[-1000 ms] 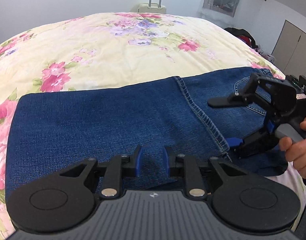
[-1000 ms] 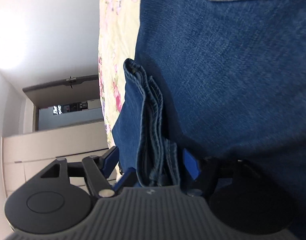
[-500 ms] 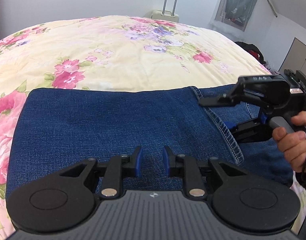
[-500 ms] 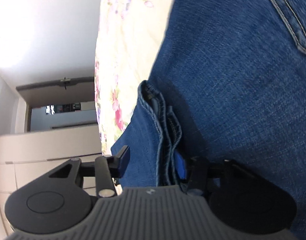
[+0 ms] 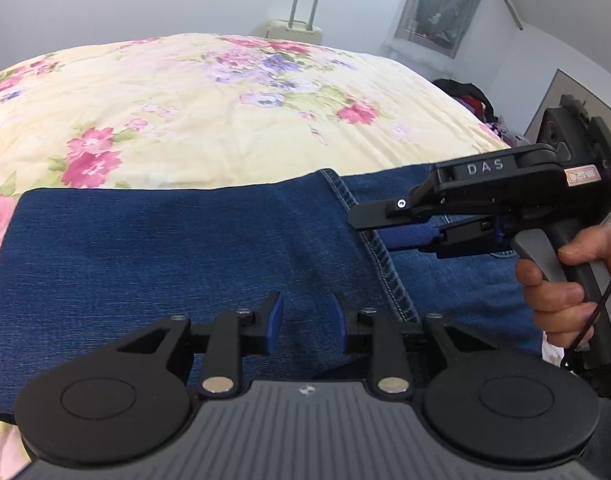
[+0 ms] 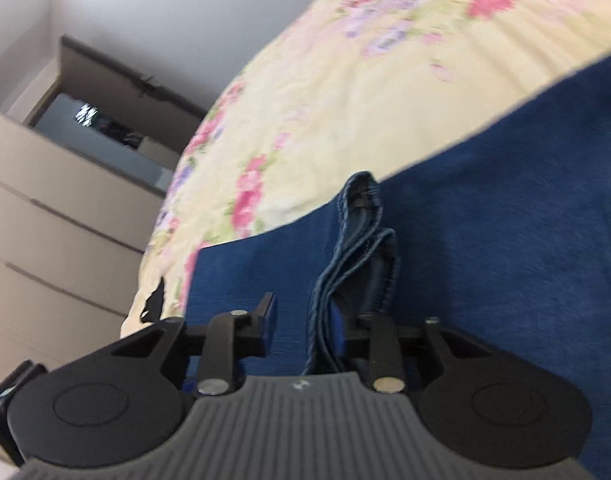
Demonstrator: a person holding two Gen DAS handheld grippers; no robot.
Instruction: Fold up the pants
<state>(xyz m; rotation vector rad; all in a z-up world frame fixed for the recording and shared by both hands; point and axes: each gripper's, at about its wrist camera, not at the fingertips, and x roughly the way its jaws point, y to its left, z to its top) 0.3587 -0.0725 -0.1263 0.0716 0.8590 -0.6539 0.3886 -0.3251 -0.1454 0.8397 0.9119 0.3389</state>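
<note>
The jeans (image 5: 177, 264) lie folded across the frame's middle on the bed (image 5: 209, 112), the left gripper (image 5: 307, 318) low-centre, jaws parted and empty, the right gripper (image 6: 301, 326) likewise parted beside a stood-up hem (image 6: 361, 232), seemingly releasing it.

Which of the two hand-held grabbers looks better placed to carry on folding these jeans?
Right. The right gripper already has the jeans' bunched hem between its open fingers; the left gripper hovers open over flat denim.

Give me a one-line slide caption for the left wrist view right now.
Open left gripper over folded blue jeans on a floral bedspread, right gripper reaching in at the hem.
</note>
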